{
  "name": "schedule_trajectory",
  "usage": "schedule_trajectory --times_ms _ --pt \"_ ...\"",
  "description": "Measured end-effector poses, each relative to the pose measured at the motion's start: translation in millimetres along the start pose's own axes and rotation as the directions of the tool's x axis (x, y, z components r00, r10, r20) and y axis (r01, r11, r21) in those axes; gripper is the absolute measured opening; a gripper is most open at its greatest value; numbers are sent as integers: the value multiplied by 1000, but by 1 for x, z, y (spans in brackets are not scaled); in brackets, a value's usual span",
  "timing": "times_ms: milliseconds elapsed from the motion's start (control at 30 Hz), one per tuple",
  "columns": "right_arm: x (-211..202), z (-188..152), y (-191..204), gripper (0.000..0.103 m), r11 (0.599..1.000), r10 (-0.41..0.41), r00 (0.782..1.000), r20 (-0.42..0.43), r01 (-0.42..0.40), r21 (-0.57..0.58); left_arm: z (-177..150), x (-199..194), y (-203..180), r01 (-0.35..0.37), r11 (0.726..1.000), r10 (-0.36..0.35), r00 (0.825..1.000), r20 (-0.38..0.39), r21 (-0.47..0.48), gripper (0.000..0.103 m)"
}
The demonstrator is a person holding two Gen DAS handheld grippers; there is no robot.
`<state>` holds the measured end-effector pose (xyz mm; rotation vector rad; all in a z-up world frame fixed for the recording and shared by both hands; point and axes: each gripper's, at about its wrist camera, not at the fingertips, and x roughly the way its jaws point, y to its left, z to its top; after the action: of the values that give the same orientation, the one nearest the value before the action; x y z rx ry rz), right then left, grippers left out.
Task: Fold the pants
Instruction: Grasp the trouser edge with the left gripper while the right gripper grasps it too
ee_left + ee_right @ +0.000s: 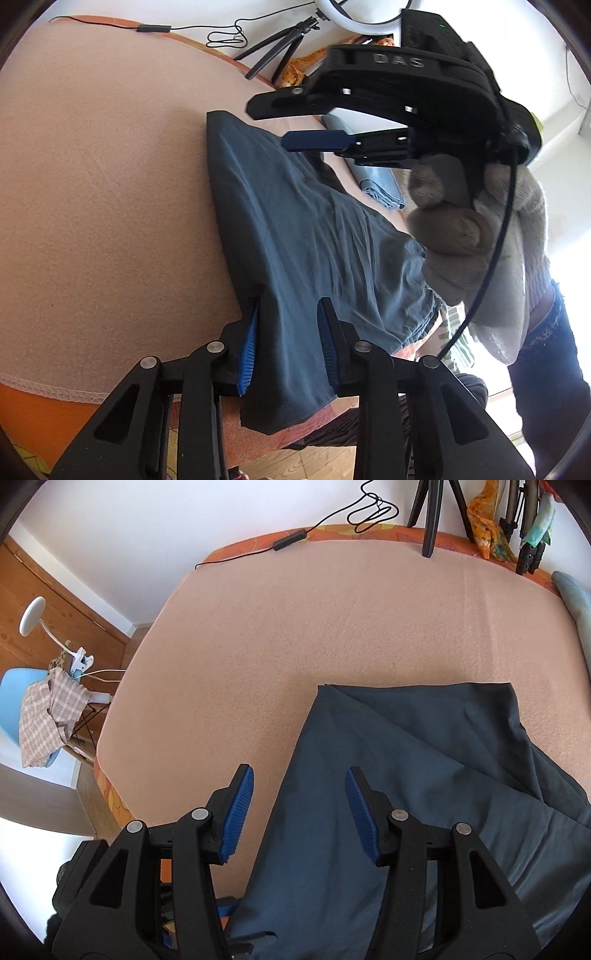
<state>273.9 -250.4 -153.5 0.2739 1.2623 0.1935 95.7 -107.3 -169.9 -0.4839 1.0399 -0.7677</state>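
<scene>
From the left wrist, the dark blue pants [295, 229] lie on a bed covered with a pink sheet [110, 166]. The left gripper [288, 325] has its fingers partly closed around one end of the cloth, which passes between them; I cannot tell if the pads really pinch it. The right gripper [291, 123], held by a gloved hand [476, 236], hangs above the pants with fingers apart and empty. From the right wrist, the right gripper [299, 786] is open above the long folded edge. The cloth looks thin, soft and light, so it will sag; better to take it at corners or hems.
</scene>
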Motion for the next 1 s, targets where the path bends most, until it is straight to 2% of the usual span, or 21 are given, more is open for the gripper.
schedule_trajectory --times_ms 233,500,533,567,633,867,900,1000 --pt "33 15 17 54 988 -146 987 -65 143 -54 0 0 -6 13 1000 -14 1000 1 22 26" --pt "63 21 40 54 936 -331 937 -114 311 -164 -5 -1 -21 17 996 -18 1000 5 83 26" --pt "66 21 39 49 931 -346 930 -125 323 -172 -6 -2 -23 9 996 -10 1000 6 94 26" --pt "69 20 38 39 925 -360 923 -134 335 -179 -6 -2 -24 7 995 -8 1000 7 100 26" --pt "72 19 34 31 918 -378 914 -145 350 -186 -6 -5 -26 0 995 -1 1000 11 105 26" --pt "65 17 29 12 934 -342 931 -129 321 -159 -6 -7 -28 -69 992 68 998 16 103 26" --pt "64 18 26 11 937 -333 935 -124 314 -152 -3 -4 -26 -91 991 90 996 12 100 30" --pt "58 17 23 8 948 -306 946 -107 292 -131 -8 -5 -23 -146 984 146 989 6 102 30"
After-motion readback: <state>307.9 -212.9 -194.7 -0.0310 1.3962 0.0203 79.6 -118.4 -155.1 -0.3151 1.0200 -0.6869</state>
